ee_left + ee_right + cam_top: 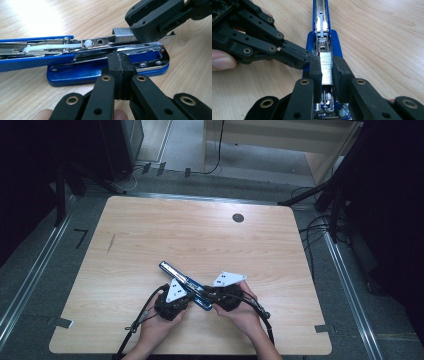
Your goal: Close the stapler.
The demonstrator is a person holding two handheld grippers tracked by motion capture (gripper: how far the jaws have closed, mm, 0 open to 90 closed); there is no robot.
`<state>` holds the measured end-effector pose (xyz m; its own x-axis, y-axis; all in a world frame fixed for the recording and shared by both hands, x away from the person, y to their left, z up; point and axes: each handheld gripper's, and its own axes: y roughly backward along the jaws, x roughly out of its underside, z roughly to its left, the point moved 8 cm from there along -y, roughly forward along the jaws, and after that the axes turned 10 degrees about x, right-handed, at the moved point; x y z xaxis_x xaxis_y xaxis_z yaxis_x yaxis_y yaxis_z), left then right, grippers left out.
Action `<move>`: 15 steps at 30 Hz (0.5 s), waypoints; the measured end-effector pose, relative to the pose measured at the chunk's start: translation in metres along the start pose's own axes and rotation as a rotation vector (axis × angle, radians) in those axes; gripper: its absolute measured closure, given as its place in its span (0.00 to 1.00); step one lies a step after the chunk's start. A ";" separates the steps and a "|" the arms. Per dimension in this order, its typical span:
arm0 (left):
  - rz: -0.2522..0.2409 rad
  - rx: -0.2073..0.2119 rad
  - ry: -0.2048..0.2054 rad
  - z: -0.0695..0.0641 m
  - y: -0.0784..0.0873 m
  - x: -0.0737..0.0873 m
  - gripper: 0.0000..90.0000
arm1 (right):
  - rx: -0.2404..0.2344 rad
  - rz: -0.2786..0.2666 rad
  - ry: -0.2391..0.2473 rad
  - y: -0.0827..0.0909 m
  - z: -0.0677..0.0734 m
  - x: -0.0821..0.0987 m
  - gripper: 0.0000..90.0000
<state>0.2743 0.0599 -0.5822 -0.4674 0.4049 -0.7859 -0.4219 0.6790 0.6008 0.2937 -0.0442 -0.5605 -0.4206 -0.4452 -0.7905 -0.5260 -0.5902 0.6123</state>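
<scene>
Blue stapler (105, 72) lying opened flat, chrome magazine exposed, right gripper (327, 71) clamping staple strip (326, 68) above it, left gripper (120, 75) closed, empty, against the stapler's base, magazine front hidden.

A blue stapler (184, 285) lies opened flat on the wooden table, near its front edge at about 6 o'clock. Its long axis runs from 10 o'clock to 4 o'clock. The blue lid (30, 53) is swung back, baring the chrome magazine (107, 42) with its white pusher rod (53, 46). A silvery strip of staples (326, 70) sits over the channel of the magazine at the stapler's 4 o'clock end, lengthwise along it.
</scene>
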 end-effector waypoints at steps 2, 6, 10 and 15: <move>0.000 -0.001 -0.002 0.000 0.000 0.000 1.00 | 0.001 -0.004 0.000 0.000 0.000 -0.001 0.89; 0.001 -0.001 -0.002 0.000 0.000 0.000 1.00 | -0.004 -0.003 -0.002 0.001 0.000 0.000 0.89; 0.000 0.000 -0.001 0.000 0.000 0.000 1.00 | -0.005 0.003 0.000 0.001 -0.001 0.000 0.89; 0.001 0.000 -0.002 0.000 0.000 0.000 1.00 | -0.009 0.011 -0.002 0.000 -0.001 0.001 0.89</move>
<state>0.2743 0.0599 -0.5822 -0.4657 0.4069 -0.7858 -0.4220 0.6784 0.6014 0.2937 -0.0456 -0.5614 -0.4280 -0.4507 -0.7834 -0.5147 -0.5910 0.6212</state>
